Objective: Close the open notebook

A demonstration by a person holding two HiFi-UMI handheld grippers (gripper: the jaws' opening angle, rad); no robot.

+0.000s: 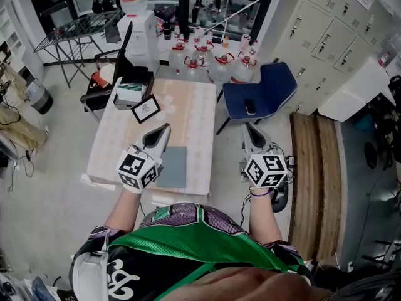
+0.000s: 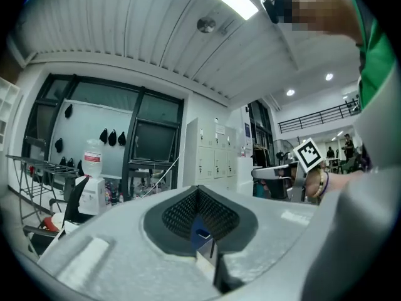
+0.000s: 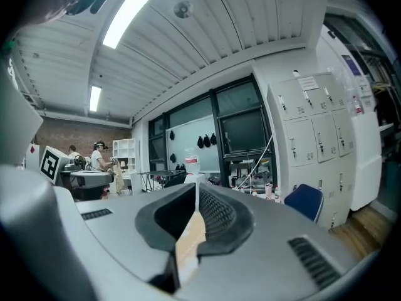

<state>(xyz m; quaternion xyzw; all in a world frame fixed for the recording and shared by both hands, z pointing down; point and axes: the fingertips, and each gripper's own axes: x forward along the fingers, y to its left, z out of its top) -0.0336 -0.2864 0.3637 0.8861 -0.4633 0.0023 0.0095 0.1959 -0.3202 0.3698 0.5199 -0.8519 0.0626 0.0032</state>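
Note:
A grey notebook [image 1: 172,167] lies flat with its cover down on the near edge of the pale table [image 1: 188,105]. My left gripper [image 1: 165,128] hovers over the table just left of the notebook, and its jaws meet at the tips with nothing between them [image 2: 198,190]. Off the table's right side, my right gripper [image 1: 249,128] hangs over the floor near the blue chair [image 1: 260,89]. Its jaws [image 3: 197,185] are together and hold nothing. Both point level, away from the person.
A small framed card [image 1: 145,109] and a box [image 1: 131,93] stand at the table's far left. A phone [image 1: 250,107] lies on the blue chair. Several water bottles [image 1: 207,58] crowd the floor beyond the table. Lockers [image 1: 332,36] line the right wall.

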